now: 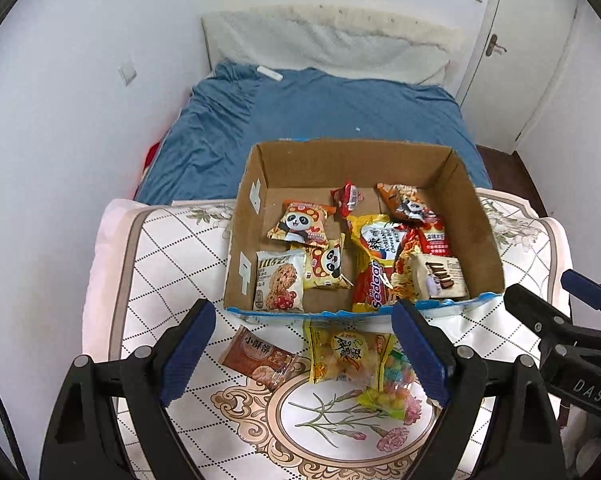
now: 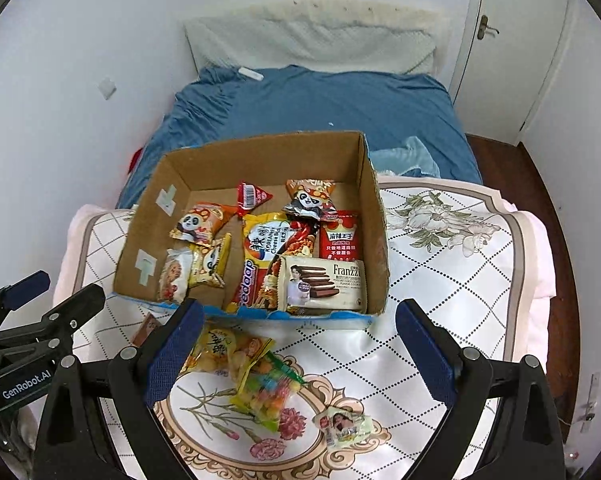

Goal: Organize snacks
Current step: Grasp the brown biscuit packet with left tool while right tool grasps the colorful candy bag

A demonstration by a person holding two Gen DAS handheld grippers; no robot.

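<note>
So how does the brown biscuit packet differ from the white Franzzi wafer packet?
The brown biscuit packet lies outside on the patterned cloth; the white Franzzi wafer packet lies inside the cardboard box. The first is brown with Chinese print, the second white with Latin lettering. Both are sealed and flat.

A home bedroom is shown: a bed [image 1: 312,120] with blue sheet, a cushioned headboard [image 1: 328,44] behind it, a white door [image 1: 520,52] to its right, probably a wall switch [image 1: 127,73] left.

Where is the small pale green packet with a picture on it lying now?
In the right wrist view, the small pale green packet lies alone on the floral cloth, lower right, outside the cardboard box.
</note>
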